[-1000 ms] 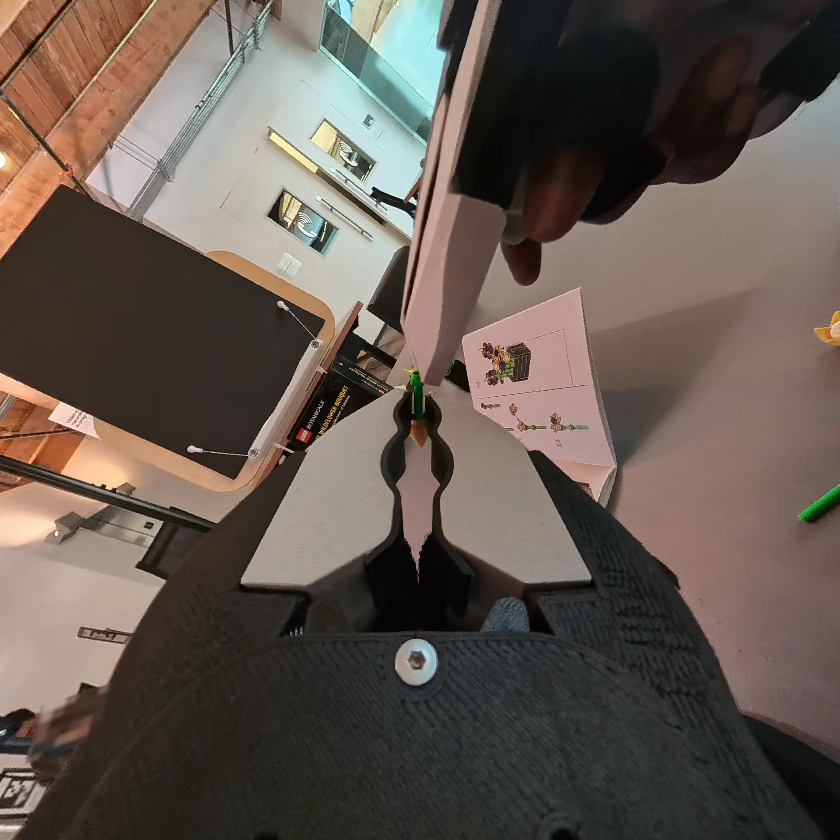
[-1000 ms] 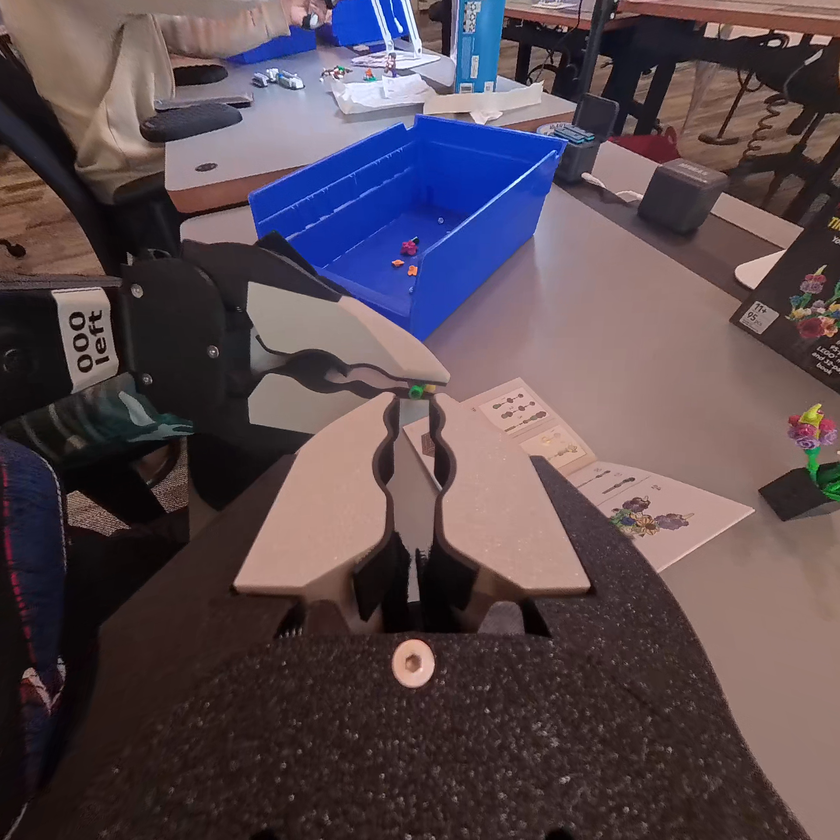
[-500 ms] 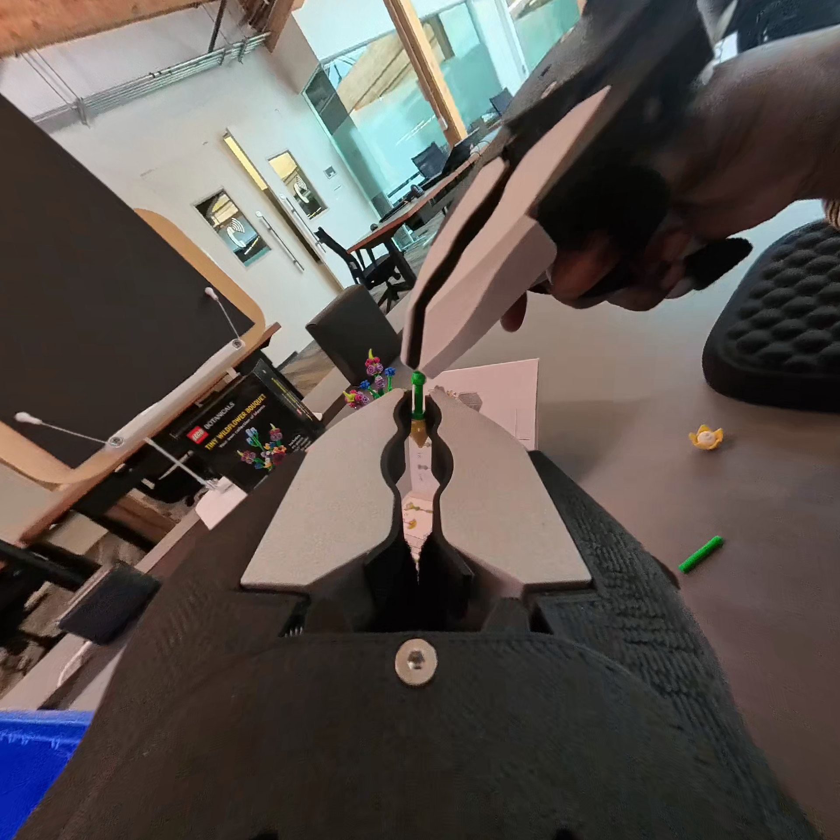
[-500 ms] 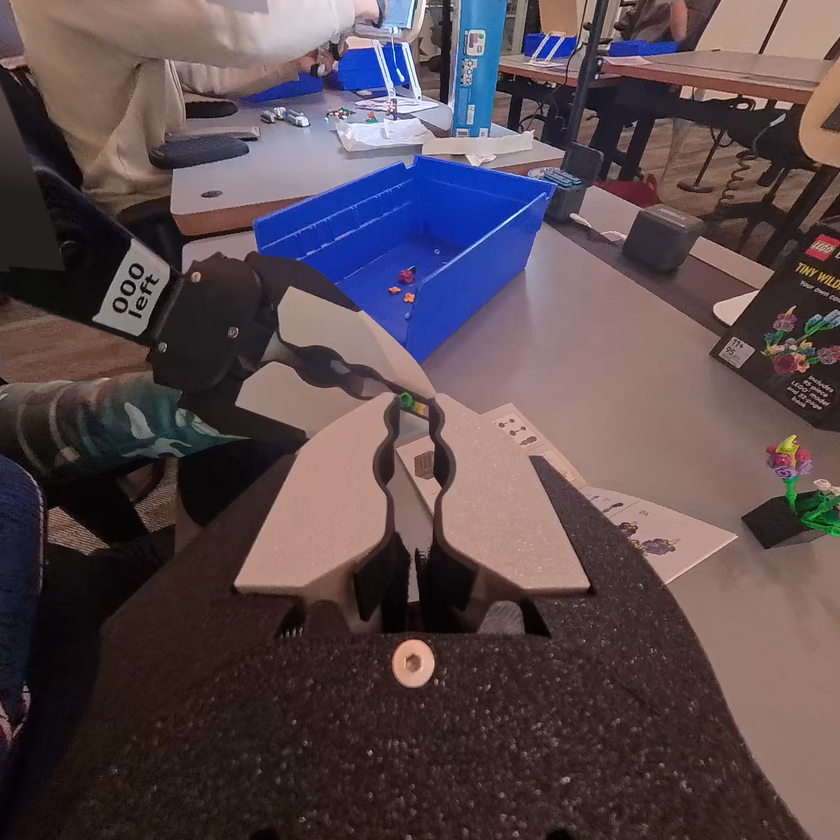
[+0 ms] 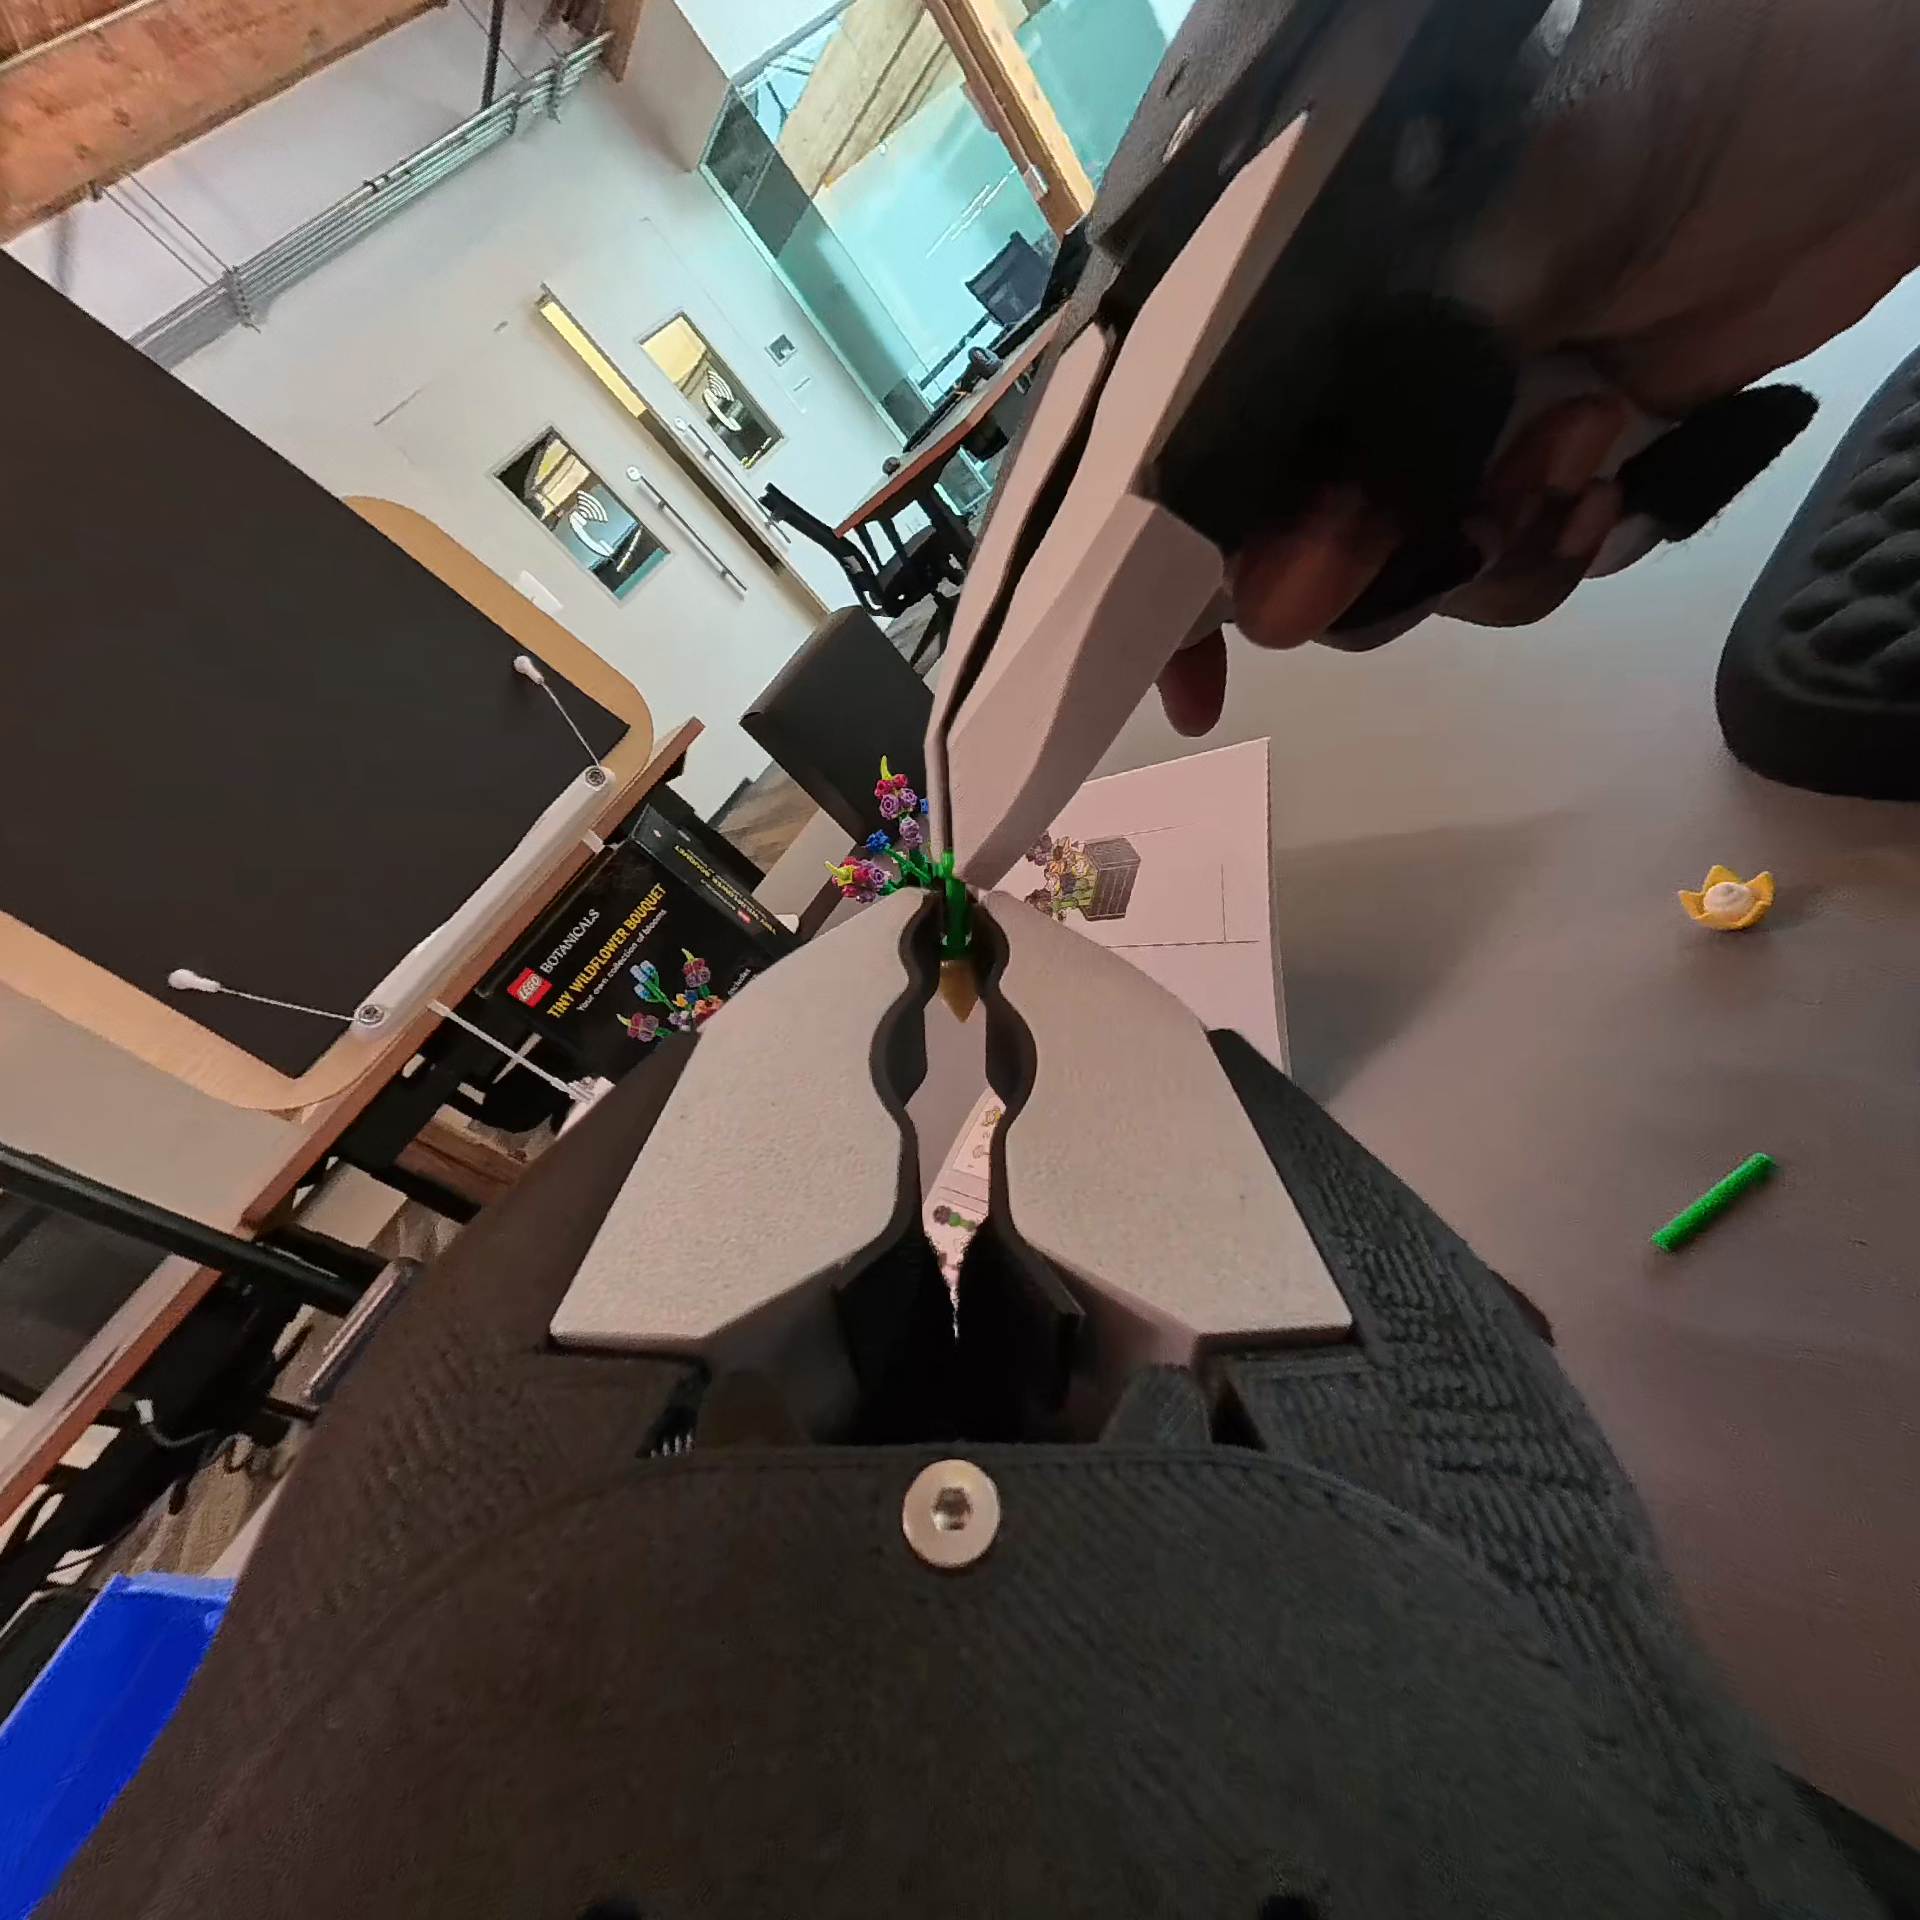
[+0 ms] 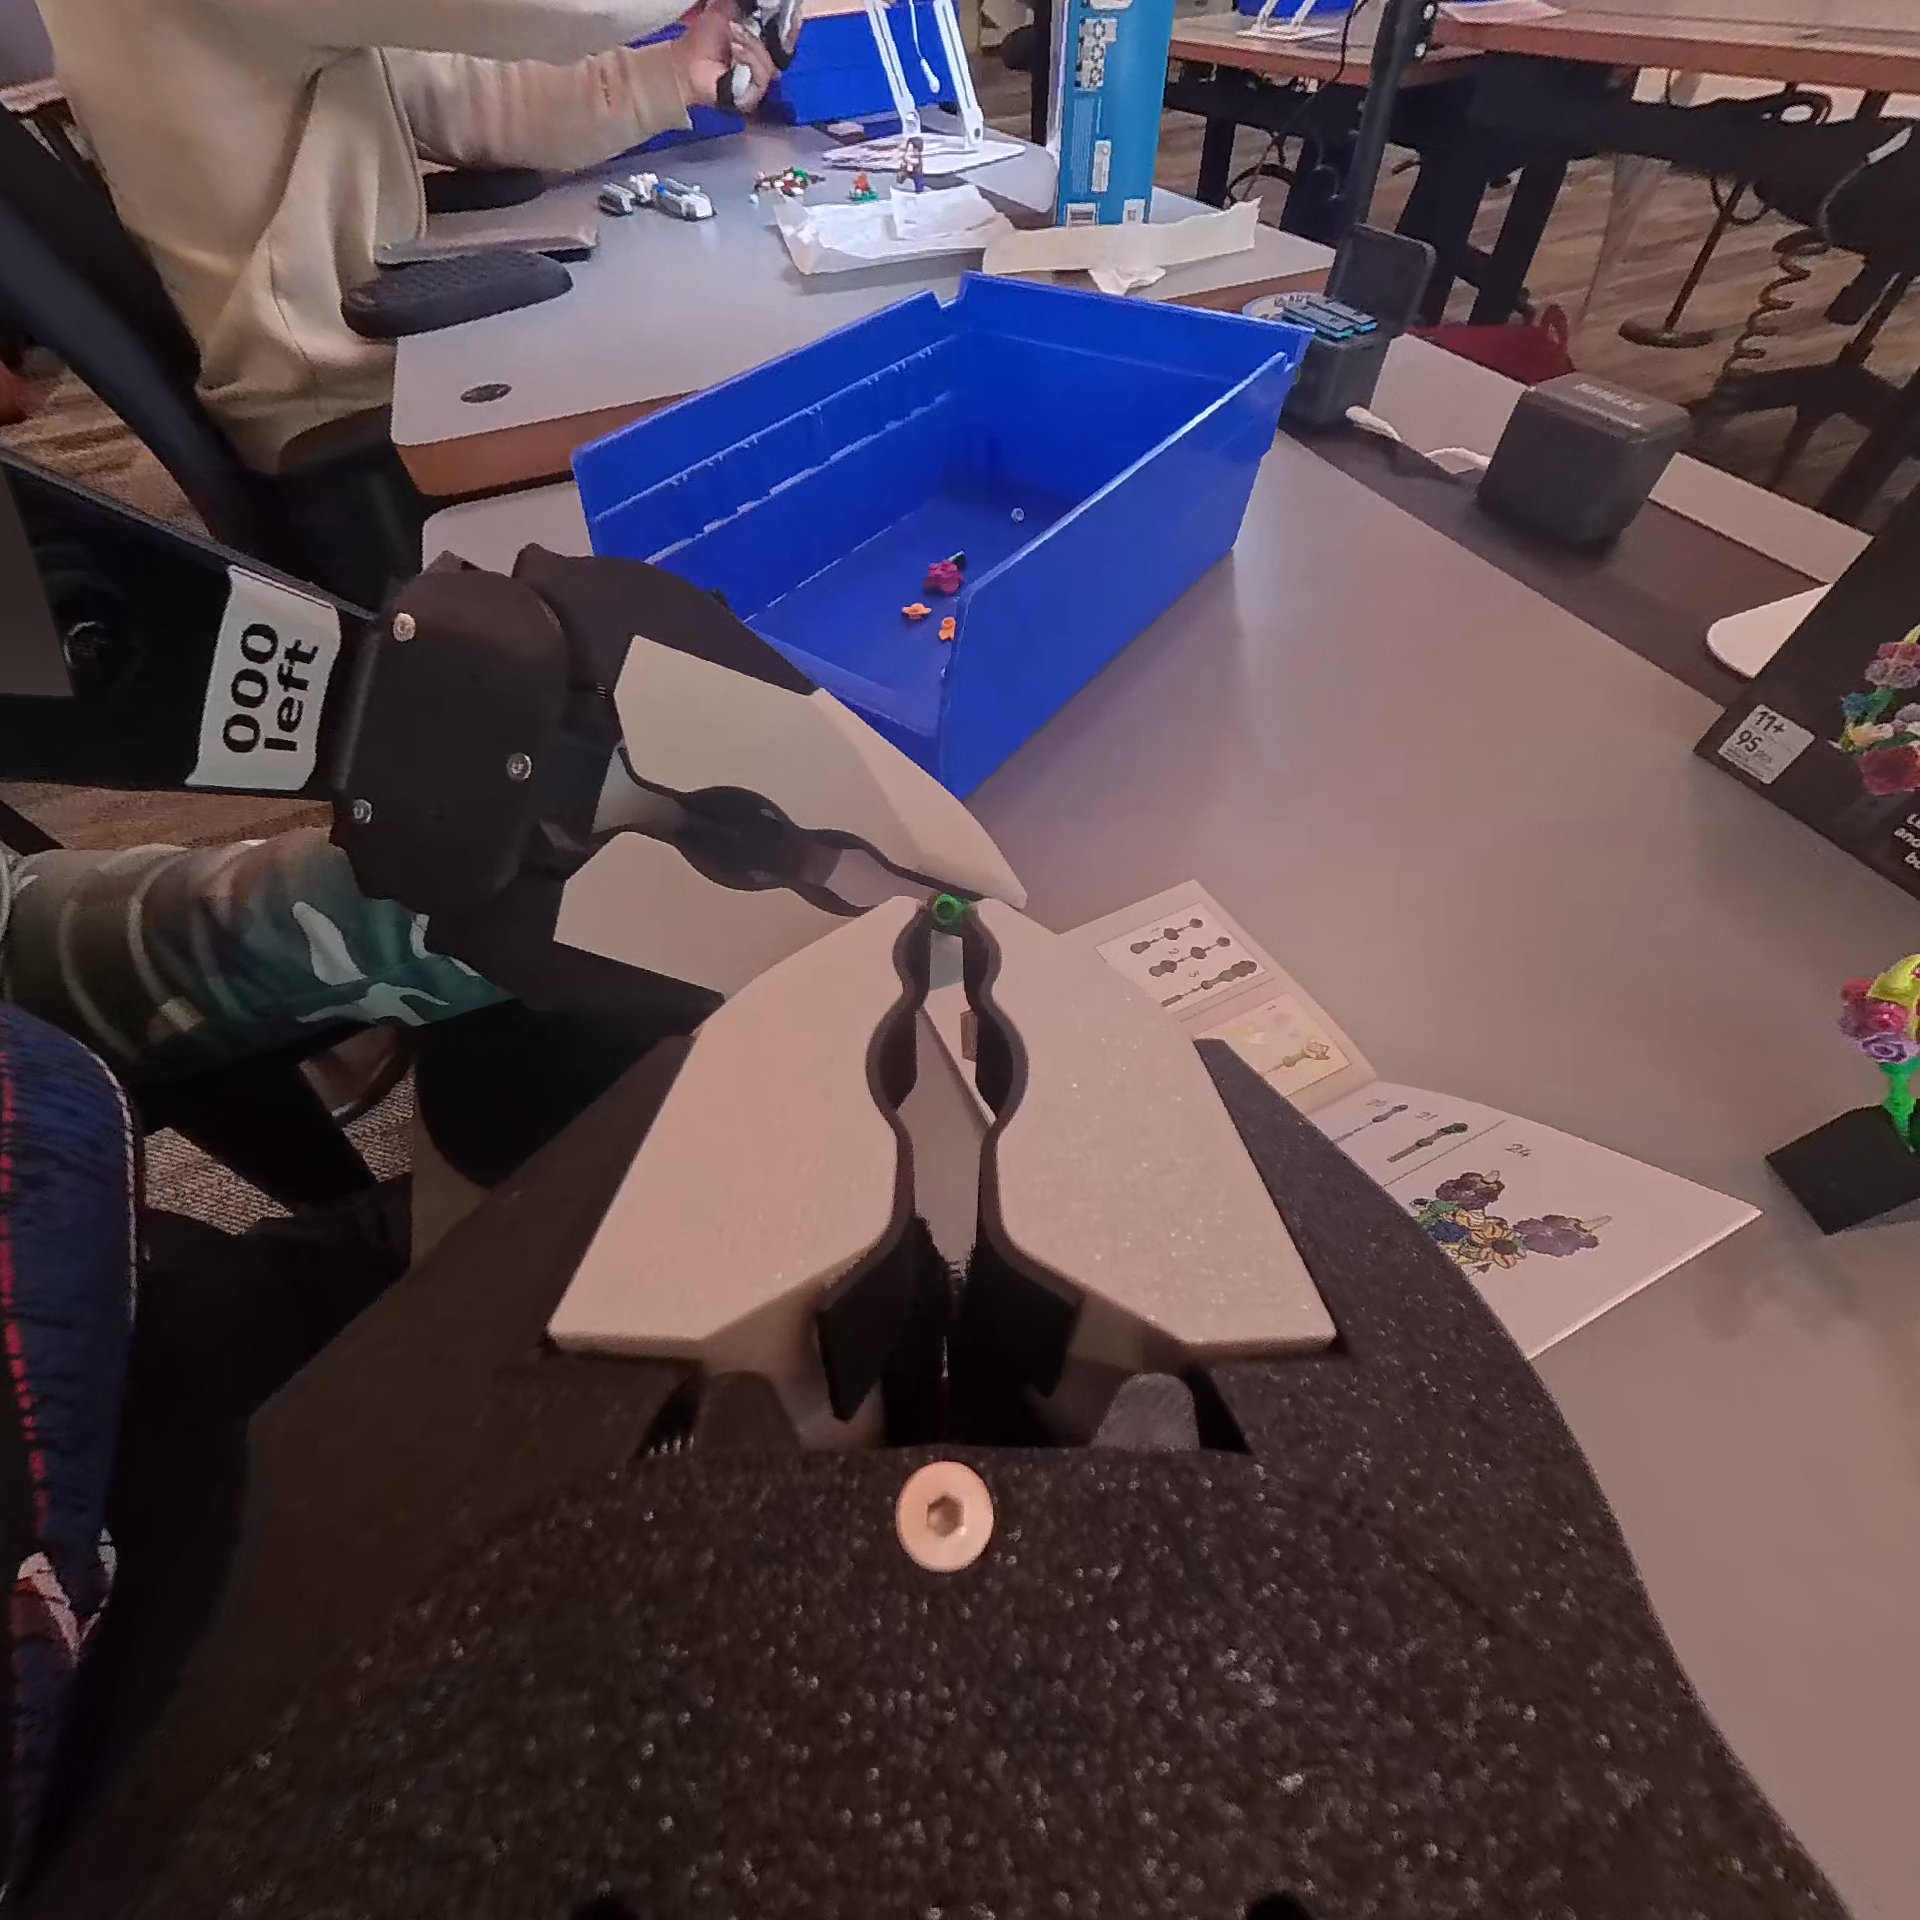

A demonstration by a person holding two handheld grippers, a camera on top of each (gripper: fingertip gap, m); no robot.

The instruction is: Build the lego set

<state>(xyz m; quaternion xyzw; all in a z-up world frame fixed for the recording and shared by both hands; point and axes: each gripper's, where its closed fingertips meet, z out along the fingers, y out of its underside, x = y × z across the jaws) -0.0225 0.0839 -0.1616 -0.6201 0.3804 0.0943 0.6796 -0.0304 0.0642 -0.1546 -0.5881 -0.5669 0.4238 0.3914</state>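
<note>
We start at the far left of the right wrist view, where our left gripper [image 6: 940, 902] reaches in from the side, its fingers clamped together on a small green stem piece [image 6: 945, 910]. In the left wrist view that same green stem piece [image 5: 952, 914] stands upright between the fingertips of the left gripper [image 5: 951, 920], with a tan tip [image 5: 957, 995] showing just below it in the gap.

Our right gripper [image 6: 945, 920] meets the stem at the same spot: its fingertips sit close on either side of the green end, nearly together, though we cannot tell whether they actually pinch it. From the left wrist view the right gripper [image 5: 951, 868] comes down from above, its closed tips touching the top of the stem, with our hand [image 5: 1558, 416] around its body.

Behind the grippers, a blue bin [image 6: 1091, 644] sits on the grey table [image 6: 1403, 779], with a few small loose flower pieces [image 6: 940, 582] on its floor. To the right of the fingertips lies the open instruction booklet [image 6: 1455, 1174], flat on the table. Further right a partly built flower bouquet [image 6: 1886, 1039] stands in a black base [image 6: 1839, 1169], and the black product box [image 6: 1829, 748] leans behind it at the edge.

In the left wrist view, a yellow flower piece [image 5: 1725, 900] and a loose green rod [image 5: 1712, 1201] lie on the table [image 5: 1558, 1039], well apart from the grippers.
</note>
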